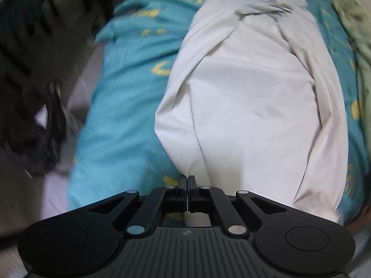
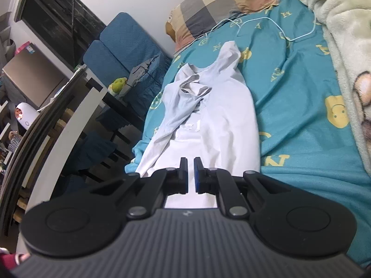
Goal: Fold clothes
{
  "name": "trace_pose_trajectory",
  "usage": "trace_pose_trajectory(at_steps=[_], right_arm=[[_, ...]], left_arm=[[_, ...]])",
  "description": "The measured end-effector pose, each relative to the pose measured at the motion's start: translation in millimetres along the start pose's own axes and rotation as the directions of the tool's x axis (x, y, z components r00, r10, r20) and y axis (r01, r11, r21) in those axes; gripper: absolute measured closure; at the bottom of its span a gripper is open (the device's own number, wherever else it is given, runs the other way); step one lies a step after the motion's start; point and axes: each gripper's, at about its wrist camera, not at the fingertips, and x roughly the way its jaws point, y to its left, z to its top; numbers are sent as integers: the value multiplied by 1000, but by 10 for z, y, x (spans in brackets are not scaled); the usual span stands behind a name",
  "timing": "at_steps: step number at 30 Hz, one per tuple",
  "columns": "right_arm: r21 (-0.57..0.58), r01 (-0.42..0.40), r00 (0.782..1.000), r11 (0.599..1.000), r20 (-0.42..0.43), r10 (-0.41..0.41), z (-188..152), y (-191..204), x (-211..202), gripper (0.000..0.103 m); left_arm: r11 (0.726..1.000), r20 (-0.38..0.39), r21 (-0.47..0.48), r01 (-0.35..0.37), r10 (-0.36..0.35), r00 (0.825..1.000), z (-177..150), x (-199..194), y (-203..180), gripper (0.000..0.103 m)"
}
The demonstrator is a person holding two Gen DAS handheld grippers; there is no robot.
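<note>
A white garment (image 1: 250,97) lies lengthwise on the teal bedsheet (image 1: 129,106), narrowed by folds, with a crumpled sleeve and collar (image 2: 192,88) at its far end. My left gripper (image 1: 187,178) points down at the garment's near left corner, shut, and the cloth's creases run into its tips. In the right wrist view the same garment (image 2: 222,125) stretches away from my right gripper (image 2: 190,162). That gripper's jaws stand almost together, with white cloth showing in the narrow slit between the pads. Neither gripper shows in the other's view.
A checked pillow (image 2: 218,4) and a thin white cable (image 2: 273,25) lie at the head of the bed. A fluffy cream blanket (image 2: 347,53) covers the right side. Left of the bed stand a blue chair (image 2: 123,46), dark furniture (image 2: 116,120) and shelves.
</note>
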Motion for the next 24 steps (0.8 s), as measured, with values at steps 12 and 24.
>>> trace_pose_trajectory(at_steps=[12, 24], right_arm=[[168, 16, 997, 986, -77, -3, -53, -304, 75, 94], [175, 77, 987, 982, -156, -50, -145, -433, 187, 94]], left_arm=[[629, 174, 765, -139, 6, 985, -565, -614, -1555, 102], [845, 64, 495, 203, -269, 961, -386, -132, -918, 60]])
